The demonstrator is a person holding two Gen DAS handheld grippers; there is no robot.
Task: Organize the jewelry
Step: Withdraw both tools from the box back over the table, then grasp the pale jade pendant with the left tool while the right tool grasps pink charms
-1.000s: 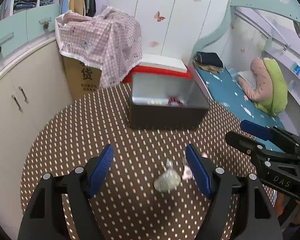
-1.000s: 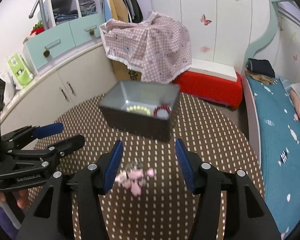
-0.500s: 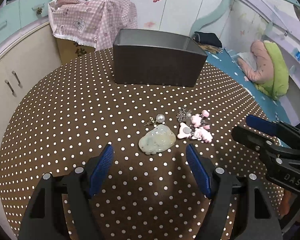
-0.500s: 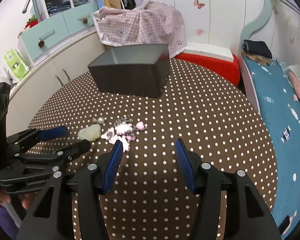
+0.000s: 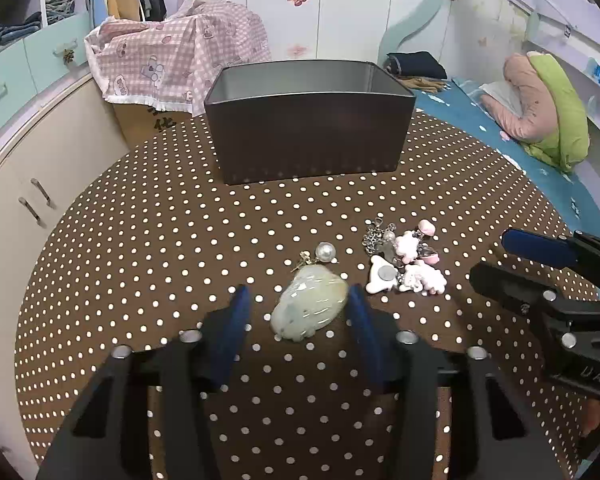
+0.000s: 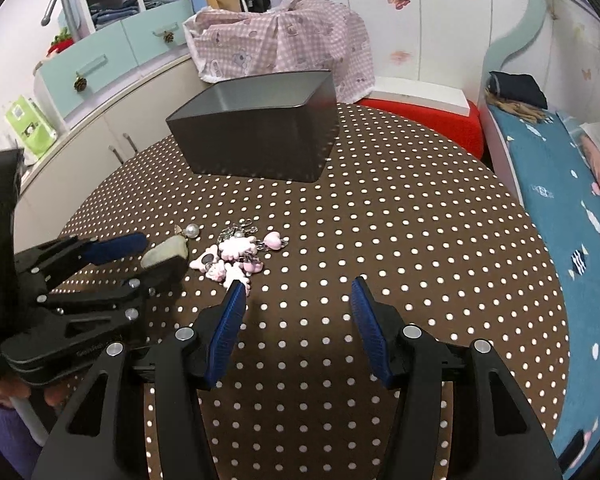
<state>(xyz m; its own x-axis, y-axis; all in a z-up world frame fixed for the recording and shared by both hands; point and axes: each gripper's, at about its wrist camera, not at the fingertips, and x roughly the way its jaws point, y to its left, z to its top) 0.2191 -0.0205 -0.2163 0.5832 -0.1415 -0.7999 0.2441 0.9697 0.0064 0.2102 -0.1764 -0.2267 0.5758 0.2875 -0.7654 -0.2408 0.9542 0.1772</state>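
A pale green jade pendant (image 5: 309, 309) with a pearl (image 5: 325, 251) lies on the brown polka-dot table (image 5: 140, 240). My left gripper (image 5: 298, 304) is low over it, open, with the pendant between its blue pads, the right pad close to it. A pink charm cluster (image 5: 404, 264) with a chain lies just to the right. The dark metal box (image 5: 308, 120) stands behind. My right gripper (image 6: 298, 300) is open and empty above the table, right of the pink charms (image 6: 236, 256). The pendant (image 6: 166, 252) and left gripper (image 6: 140, 256) show at its left.
A box under a pink checked cloth (image 5: 180, 68) and cream cabinets (image 5: 40, 168) stand at the back left. A red and white bench (image 6: 420, 116) is behind the table. A bed with blue sheet (image 6: 560, 200) runs along the right.
My left gripper has dropped down and forward onto the jade pendant and its pads have narrowed around it. My right gripper has moved lower toward the table.
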